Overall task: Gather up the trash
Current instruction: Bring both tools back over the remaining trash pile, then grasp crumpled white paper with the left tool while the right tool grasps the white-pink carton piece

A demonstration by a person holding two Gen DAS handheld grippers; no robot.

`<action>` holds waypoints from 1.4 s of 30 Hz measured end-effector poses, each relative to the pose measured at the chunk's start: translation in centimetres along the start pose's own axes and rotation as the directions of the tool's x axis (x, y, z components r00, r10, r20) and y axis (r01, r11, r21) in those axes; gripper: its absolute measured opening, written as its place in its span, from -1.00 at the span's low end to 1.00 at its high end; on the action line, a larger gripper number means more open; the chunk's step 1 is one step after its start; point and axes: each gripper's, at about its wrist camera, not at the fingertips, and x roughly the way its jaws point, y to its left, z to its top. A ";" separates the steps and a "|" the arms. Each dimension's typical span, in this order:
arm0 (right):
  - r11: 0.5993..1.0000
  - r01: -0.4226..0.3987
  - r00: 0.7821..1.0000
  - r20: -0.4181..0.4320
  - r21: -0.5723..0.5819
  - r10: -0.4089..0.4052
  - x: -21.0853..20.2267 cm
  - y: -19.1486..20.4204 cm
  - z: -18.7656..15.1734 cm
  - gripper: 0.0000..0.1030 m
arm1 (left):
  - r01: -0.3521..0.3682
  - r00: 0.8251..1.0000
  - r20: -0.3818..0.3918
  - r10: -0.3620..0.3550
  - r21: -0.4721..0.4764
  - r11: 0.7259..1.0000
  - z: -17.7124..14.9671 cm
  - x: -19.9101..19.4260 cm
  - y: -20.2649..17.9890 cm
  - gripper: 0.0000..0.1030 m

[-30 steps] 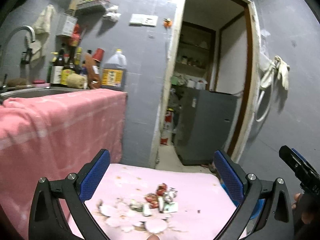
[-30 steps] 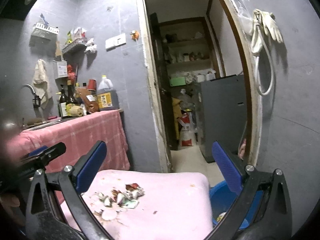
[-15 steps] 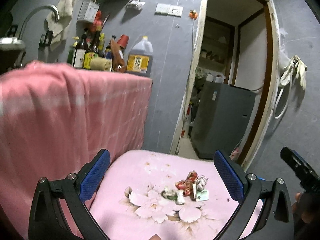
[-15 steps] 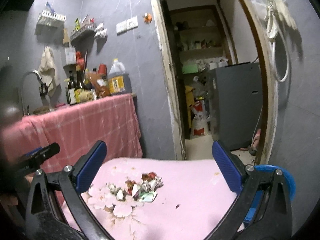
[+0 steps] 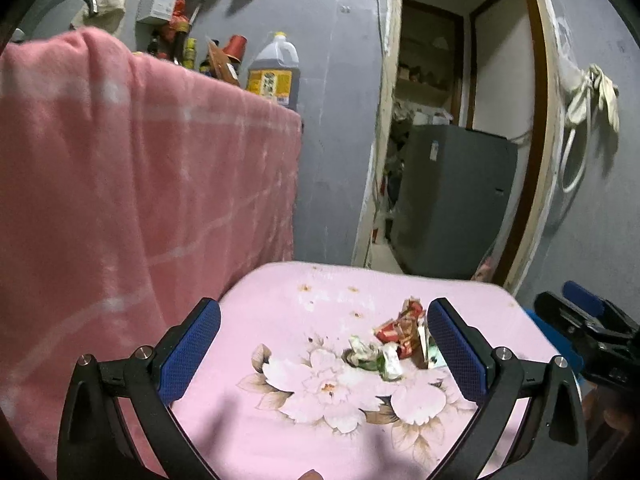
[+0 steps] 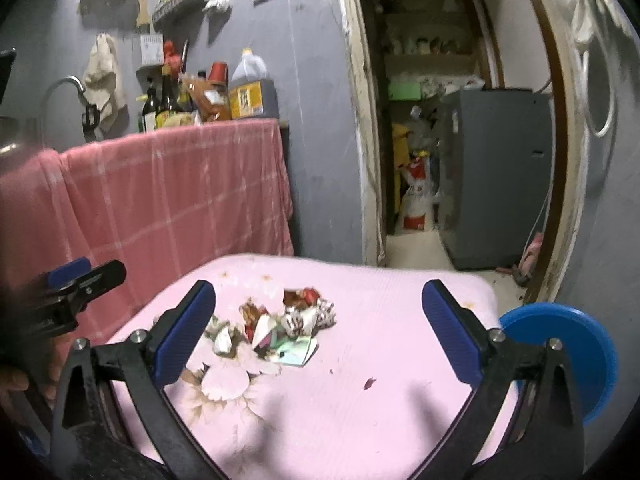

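A small pile of crumpled wrappers (image 5: 394, 344) lies on a low surface under a pink flowered cloth (image 5: 312, 436). My left gripper (image 5: 323, 320) hovers open just short of the pile, whose right edge sits by the right finger; nothing is touched. In the right wrist view the same wrappers (image 6: 280, 320) lie ahead between the wide fingers of my right gripper (image 6: 319, 300). Its jaws are closing, still far apart, with no pad on anything. A blue bin (image 6: 576, 352) stands beside the pink cloth (image 6: 380, 384) at the right.
A counter draped in a pink checked cloth (image 5: 140, 200) rises close on the left, with bottles (image 6: 248, 92) on top. A doorway (image 6: 460, 140) with a grey cabinet (image 5: 452, 200) opens behind. The other gripper (image 5: 588, 320) shows at the right edge.
Both grippers have sunk and come closer to the pink flowered cloth. The wrapper pile now looks larger and sits nearer the fingers. The blue bin shows more fully at the right.
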 end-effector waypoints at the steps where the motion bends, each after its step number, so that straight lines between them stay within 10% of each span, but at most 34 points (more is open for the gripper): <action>1: 1.000 -0.004 1.000 -0.018 -0.001 0.004 0.6 -0.1 -0.2 0.80 | 0.003 1.000 -0.010 -0.003 0.007 1.000 -0.2 0.4 0.0 0.97; 11: 0.998 -0.055 0.982 -0.180 0.011 0.056 4.7 -0.8 -2.1 0.40 | 0.043 0.992 -0.118 -0.043 -0.003 0.999 -1.5 3.9 0.3 0.93; 26: 0.995 -0.099 0.923 -0.370 0.032 0.103 9.3 -0.6 -2.9 -0.18 | 0.079 0.931 -0.355 -0.081 -0.020 0.997 -2.4 9.9 -0.8 -0.03; 37: 0.994 -0.106 0.878 -0.467 0.031 0.108 11.3 -0.2 -3.4 -0.22 | 0.110 0.905 -0.406 -0.125 -0.059 0.992 -2.2 11.1 -0.8 -0.43; 42: 0.991 -0.129 0.874 -0.470 0.021 0.124 11.4 0.2 -3.4 -0.57 | 0.142 0.893 -0.417 -0.168 -0.093 0.985 -2.2 11.5 -0.7 -0.62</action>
